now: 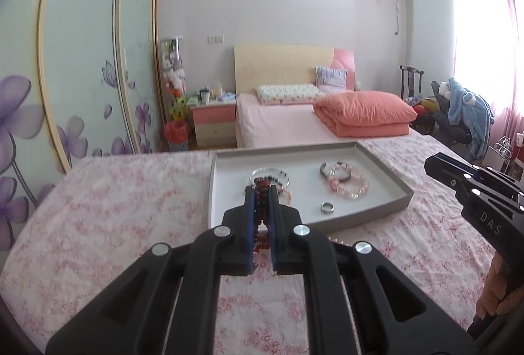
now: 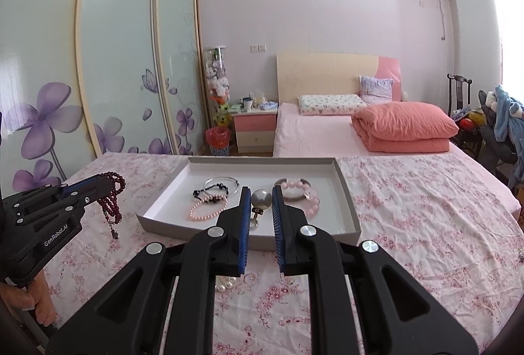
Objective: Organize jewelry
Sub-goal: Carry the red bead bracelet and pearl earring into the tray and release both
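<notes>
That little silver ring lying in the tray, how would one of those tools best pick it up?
The silver ring lies flat on the tray floor near the front wall. Probably best to come straight down from above, pinching across the band's outer edges; the low front wall would likely block a sideways approach.

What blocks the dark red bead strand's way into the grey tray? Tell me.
Nothing visible. The dark red bead strand hangs from the left hand-held gripper beside the shallow grey tray, whose near-left floor is bare; the pink pearl bracelet lies further in.
</notes>
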